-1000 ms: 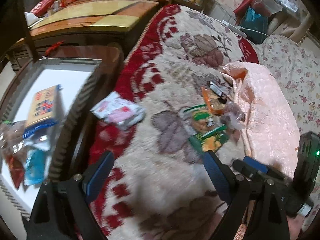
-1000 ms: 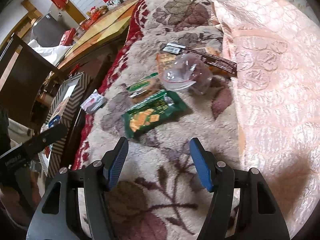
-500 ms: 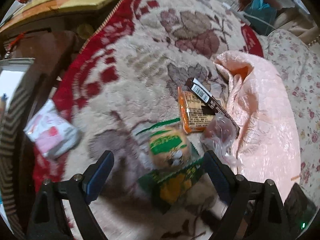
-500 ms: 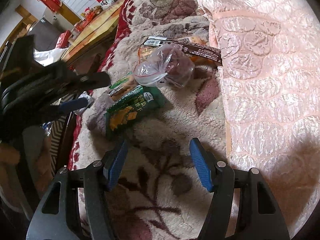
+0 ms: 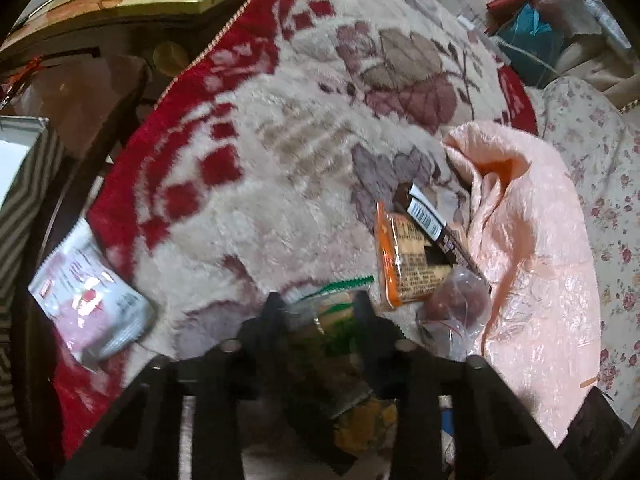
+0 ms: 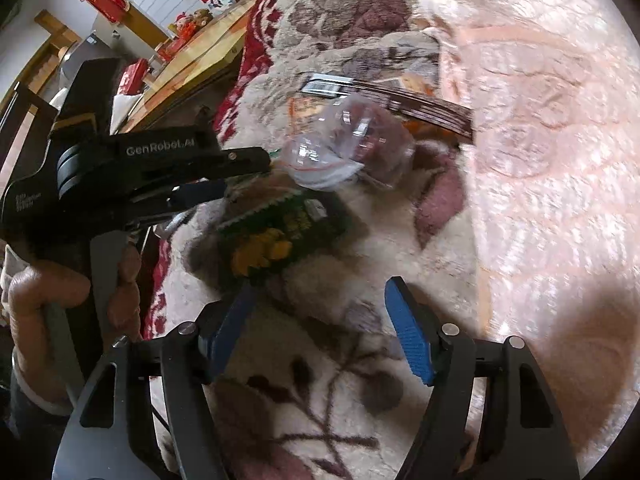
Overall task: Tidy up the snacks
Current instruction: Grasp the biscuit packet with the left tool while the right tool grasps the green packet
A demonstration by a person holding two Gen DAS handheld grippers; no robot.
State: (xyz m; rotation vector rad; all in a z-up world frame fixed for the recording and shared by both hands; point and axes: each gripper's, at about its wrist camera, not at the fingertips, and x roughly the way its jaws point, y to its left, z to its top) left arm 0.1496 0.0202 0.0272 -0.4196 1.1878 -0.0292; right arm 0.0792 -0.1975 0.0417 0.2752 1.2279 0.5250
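Left wrist view: the left gripper [image 5: 318, 312] is closing its jaws around a green-edged clear snack packet [image 5: 340, 286] lying on the floral blanket [image 5: 280, 140] — the packet is sitting between the fingers, though blur is hiding whether the pads are pressing on it yet. Just right of it, an orange snack pack [image 5: 404, 264] is lying flat with a dark brown bar [image 5: 432, 228] across its top edge, and a clear bag of reddish snacks [image 5: 456, 304] is resting against a pink quilted cover [image 5: 532, 260]. A white-and-pink pouch [image 5: 88, 304] is lying well apart at the blanket's red border on the left.

Right wrist view: the right gripper [image 6: 320, 328] is hovering above the blanket with its blue-padded jaws opening and nothing between them. A person's hand [image 6: 72, 292] is holding the left gripper [image 6: 248, 176], whose tips are reaching in over a green cracker packet [image 6: 280, 232] — just beyond it, the clear bag [image 6: 352, 144] is glinting beside the brown bar [image 6: 400, 100].
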